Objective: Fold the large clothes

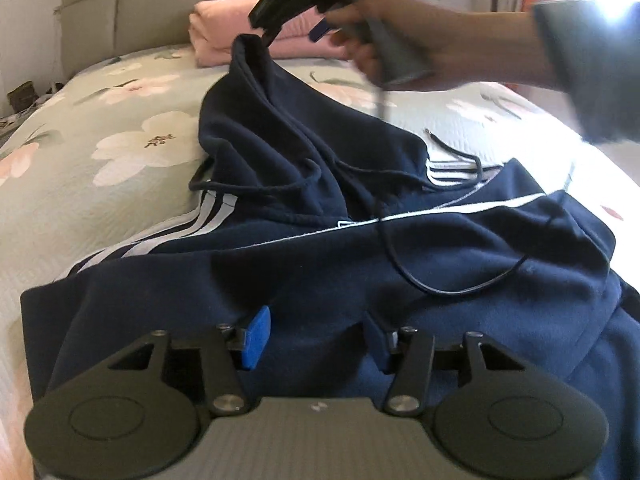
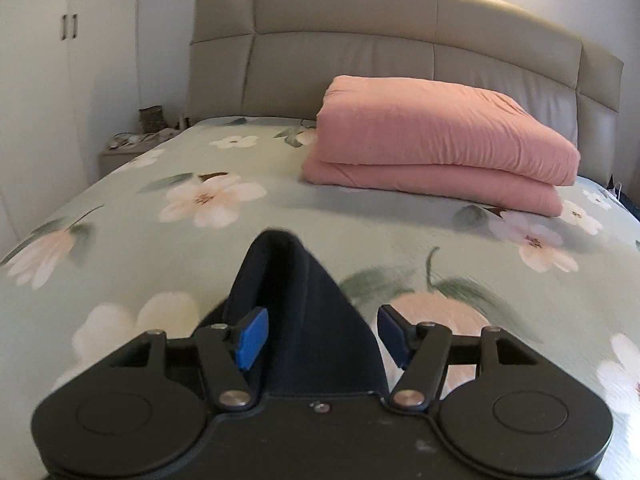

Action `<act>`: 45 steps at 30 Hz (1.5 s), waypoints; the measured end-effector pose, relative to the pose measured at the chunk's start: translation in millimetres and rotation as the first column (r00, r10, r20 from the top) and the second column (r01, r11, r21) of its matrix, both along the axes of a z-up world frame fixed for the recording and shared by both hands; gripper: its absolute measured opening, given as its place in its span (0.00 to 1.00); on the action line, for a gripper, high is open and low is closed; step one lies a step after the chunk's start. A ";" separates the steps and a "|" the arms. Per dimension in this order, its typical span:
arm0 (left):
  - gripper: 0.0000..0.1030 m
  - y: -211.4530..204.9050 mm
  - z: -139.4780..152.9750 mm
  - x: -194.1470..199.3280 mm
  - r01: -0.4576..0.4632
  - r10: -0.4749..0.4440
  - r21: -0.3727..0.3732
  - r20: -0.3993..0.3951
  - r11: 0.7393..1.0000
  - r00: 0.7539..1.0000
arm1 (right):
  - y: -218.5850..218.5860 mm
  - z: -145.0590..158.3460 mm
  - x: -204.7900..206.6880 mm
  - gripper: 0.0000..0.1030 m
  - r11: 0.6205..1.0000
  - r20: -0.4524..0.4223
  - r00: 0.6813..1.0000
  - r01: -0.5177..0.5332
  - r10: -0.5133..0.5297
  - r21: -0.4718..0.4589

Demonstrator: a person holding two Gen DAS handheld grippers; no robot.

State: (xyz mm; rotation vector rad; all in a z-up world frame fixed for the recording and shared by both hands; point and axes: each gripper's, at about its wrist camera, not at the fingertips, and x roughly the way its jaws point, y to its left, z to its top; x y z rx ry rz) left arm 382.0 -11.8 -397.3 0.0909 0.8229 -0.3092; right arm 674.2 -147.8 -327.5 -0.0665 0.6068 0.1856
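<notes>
Bedroom scene: a bed with a pale green floral quilted bedspread (image 2: 132, 200) and a grey padded headboard (image 2: 360, 40) carries a folded pink quilt (image 2: 440, 140) near the headboard. A navy blue hooded sweatshirt with white sleeve stripes (image 1: 320, 264) lies spread across the near part of the bed, well apart from the quilt. Its long axis runs roughly from the left gripper (image 1: 316, 340) toward the headboard, hood end farthest away, the hood's tip raised in a peak. The right gripper (image 2: 320, 336), in the person's right hand (image 1: 420, 48), stands with jaws apart, the hood's tip between them but not pinched. The left gripper hovers over the body fabric, jaws apart, holding nothing. Judged step: laying the hood flat. Best practice would be to let the peak fall toward the body, then smooth it and clear the drawcords (image 1: 460, 152) before folding.
</notes>
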 end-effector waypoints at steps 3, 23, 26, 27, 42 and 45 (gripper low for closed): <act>0.53 1.3 3.6 -2.3 -0.015 0.015 -0.002 0.000 1.000 1.000 | 16.4 -11.4 28.2 0.73 1.000 -0.024 0.999 -0.024 0.023 -0.019; 0.38 78.6 93.0 -50.9 -0.297 0.310 -0.164 0.058 0.941 0.949 | -26.8 87.4 -190.9 0.08 0.994 0.251 0.965 -0.091 0.073 0.060; 0.39 70.2 109.0 -62.4 -0.294 0.313 -0.179 0.089 0.939 0.946 | -34.4 102.6 -271.3 0.08 0.996 0.335 0.939 -0.092 0.084 0.009; 0.40 66.2 112.9 -66.2 -0.291 0.311 -0.182 0.096 0.939 0.945 | -37.2 106.3 -293.1 0.08 0.995 0.346 0.934 -0.095 0.089 0.000; 0.53 26.4 100.5 -102.7 -0.146 0.140 -0.157 -0.044 0.977 0.989 | -98.4 28.4 -459.4 0.59 0.993 -0.165 0.979 -0.116 0.119 0.025; 0.56 22.3 104.5 -86.4 -0.123 0.115 -0.216 -0.051 0.969 0.992 | -121.6 37.4 -434.7 0.59 0.989 -0.211 0.974 -0.052 0.081 0.141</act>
